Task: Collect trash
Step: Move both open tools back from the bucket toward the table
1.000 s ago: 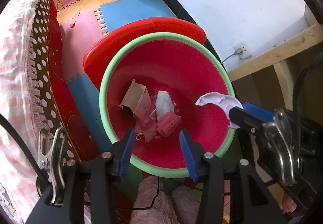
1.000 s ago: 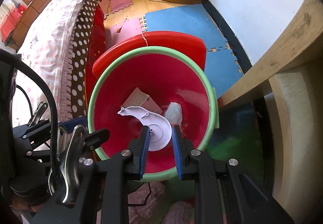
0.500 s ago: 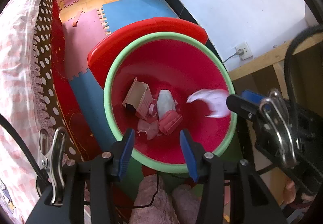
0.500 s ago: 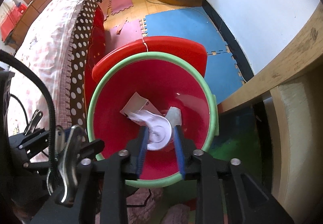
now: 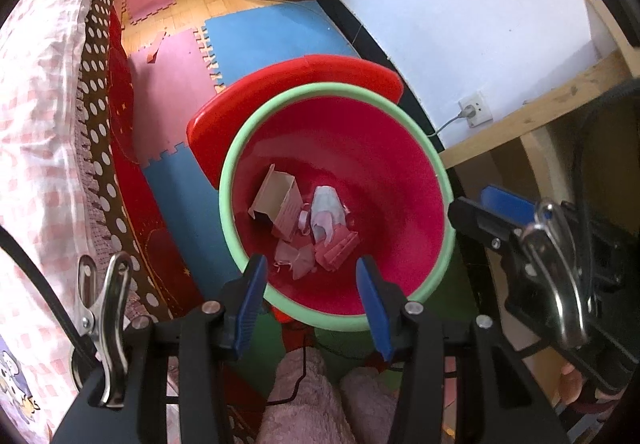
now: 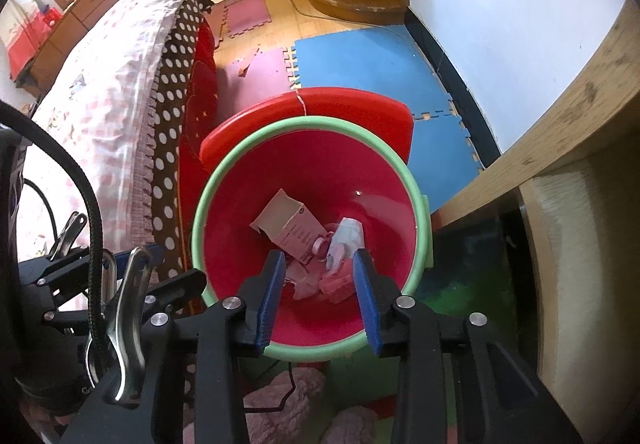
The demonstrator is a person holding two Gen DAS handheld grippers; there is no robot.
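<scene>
Both tongs are pointing down over the red bin (image 6: 416, 188), evidently so anything released drops inside. The right tongs (image 6: 319, 284) have just been opening and are gripping nothing. The left tongs (image 5: 312, 290) are standing parted, empty. The trash (image 5: 308, 228) is lying heaped on the bin's bottom, carton and crumpled tissue together.

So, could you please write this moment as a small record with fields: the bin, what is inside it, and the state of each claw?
bin: red bin with green rim, on foam floor mats
contents: small carton, crumpled paper, pink scraps
left claw: open, empty, above the bin's near rim
right claw: open, empty, jaws have just been opening
</scene>
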